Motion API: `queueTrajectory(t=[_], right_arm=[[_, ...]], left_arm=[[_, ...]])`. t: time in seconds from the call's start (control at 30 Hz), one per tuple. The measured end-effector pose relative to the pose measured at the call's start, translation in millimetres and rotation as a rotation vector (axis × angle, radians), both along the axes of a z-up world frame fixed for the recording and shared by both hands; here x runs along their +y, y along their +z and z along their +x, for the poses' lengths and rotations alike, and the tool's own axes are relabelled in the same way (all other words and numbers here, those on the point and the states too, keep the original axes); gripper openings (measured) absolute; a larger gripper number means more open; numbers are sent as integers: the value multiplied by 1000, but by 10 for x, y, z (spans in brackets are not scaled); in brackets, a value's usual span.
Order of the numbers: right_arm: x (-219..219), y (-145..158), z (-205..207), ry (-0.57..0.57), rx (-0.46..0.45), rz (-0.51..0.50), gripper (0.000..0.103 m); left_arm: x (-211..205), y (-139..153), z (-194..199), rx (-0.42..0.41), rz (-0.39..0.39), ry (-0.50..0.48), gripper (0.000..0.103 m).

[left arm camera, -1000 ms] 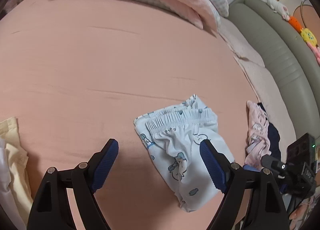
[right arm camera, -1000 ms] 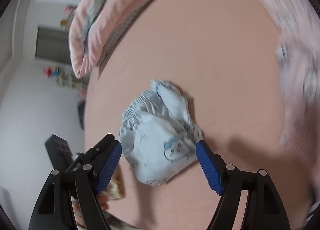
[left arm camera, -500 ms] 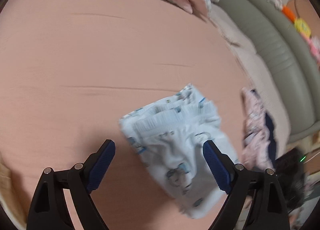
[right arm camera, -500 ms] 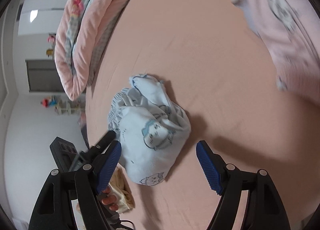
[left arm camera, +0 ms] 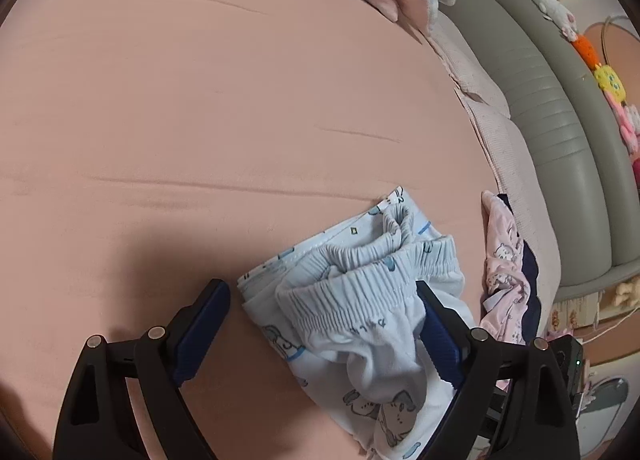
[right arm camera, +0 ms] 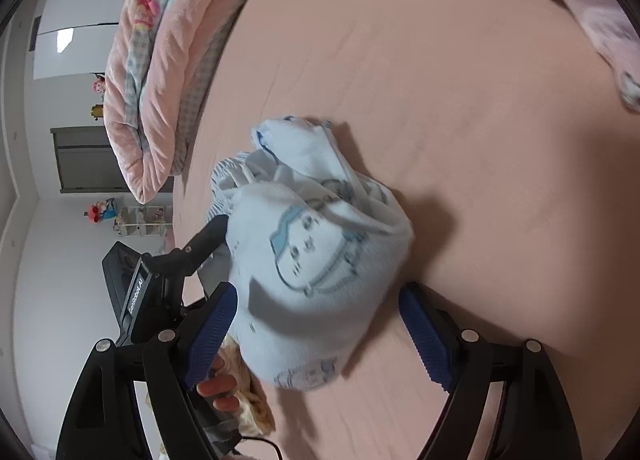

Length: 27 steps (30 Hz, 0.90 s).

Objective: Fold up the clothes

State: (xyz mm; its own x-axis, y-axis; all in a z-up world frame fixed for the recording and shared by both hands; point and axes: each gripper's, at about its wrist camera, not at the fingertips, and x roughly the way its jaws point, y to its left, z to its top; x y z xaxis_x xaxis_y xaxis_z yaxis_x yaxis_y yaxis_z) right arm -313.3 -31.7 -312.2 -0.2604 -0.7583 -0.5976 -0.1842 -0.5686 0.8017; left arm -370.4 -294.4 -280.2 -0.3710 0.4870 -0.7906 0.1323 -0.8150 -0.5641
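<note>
Both grippers [left arm camera: 320, 324] [right arm camera: 316, 336] gape wide around pale-blue shorts [left arm camera: 360, 316].

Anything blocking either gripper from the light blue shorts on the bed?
Nothing visible does. The light blue shorts lie crumpled on the pink sheet, already between the open fingers of the left gripper and the right gripper. The pink garment pile lies off to one side.

My left tool [left arm camera: 322, 330] and right tool [right arm camera: 316, 334] are matt black plastic with ribbed blue rubbery pads [left arm camera: 202, 330] and small shiny metal pins. The pale blue shorts [left arm camera: 360, 312] are soft printed cotton, the waistband gathered and ribbed. The bed sheet [left arm camera: 200, 108] is smooth matt peach cloth; the quilt [right arm camera: 160, 72] looks plush, the headboard [left arm camera: 560, 108] smooth, leather-like.
</note>
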Motion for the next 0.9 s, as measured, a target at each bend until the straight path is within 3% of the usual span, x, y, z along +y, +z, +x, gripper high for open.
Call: queueTrajectory(t=[0.4, 0.5, 0.57, 0.73, 0.9], right_arm=[[-118, -62, -95, -44, 108, 25, 81], [-175, -43, -89, -30, 120, 80, 76], [-194, -37, -71, -32, 136, 104, 74], [-178, -52, -38, -25, 145, 148, 65], [-173, -65, -61, -9, 141, 160, 60]], left_arm=[[-244, -222, 0, 6, 297, 179, 89], [-361, -257, 78, -8, 363, 206, 78], [-426, -256, 135, -19, 369, 204, 71], [-277, -204, 152, 4, 354, 92, 71], [-81, -103, 132, 51, 272, 32, 72]])
